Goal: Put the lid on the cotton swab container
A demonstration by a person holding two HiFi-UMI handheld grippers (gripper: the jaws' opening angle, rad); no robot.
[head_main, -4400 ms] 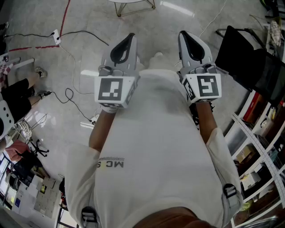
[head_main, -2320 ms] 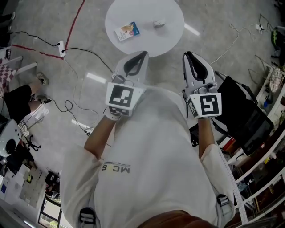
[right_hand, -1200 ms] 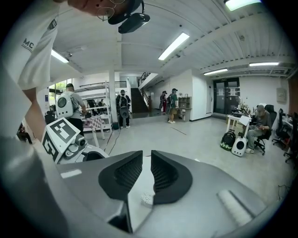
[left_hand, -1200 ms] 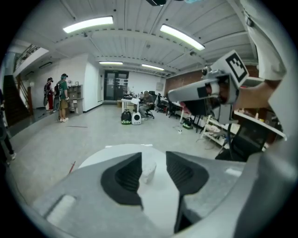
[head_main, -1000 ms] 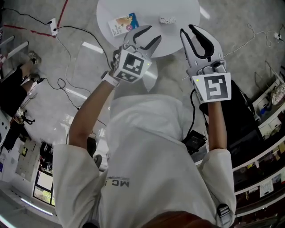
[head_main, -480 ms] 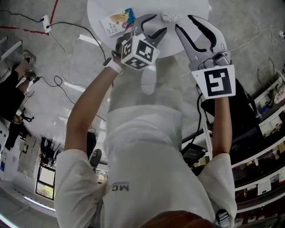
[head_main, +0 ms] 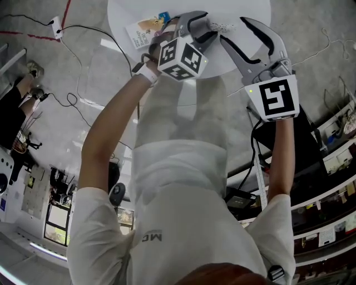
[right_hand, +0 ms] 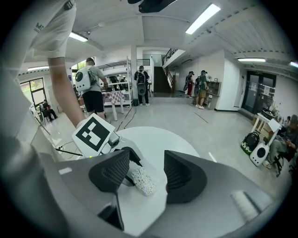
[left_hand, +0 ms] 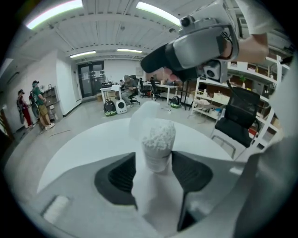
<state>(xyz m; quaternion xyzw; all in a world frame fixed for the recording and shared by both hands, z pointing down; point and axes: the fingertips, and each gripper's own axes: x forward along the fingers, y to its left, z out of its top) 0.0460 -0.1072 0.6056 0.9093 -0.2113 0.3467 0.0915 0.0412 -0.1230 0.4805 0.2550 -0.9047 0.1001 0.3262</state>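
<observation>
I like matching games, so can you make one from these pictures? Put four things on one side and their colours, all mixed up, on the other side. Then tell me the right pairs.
Things
A. cotton swab container
B. packet
C. round table
D. tape line on the floor

Colours
1. red
2. plain white
3. white swab tips packed inside
4. printed picture with a blue corner

Right pairs: A-3, B-4, C-2, D-1
</observation>
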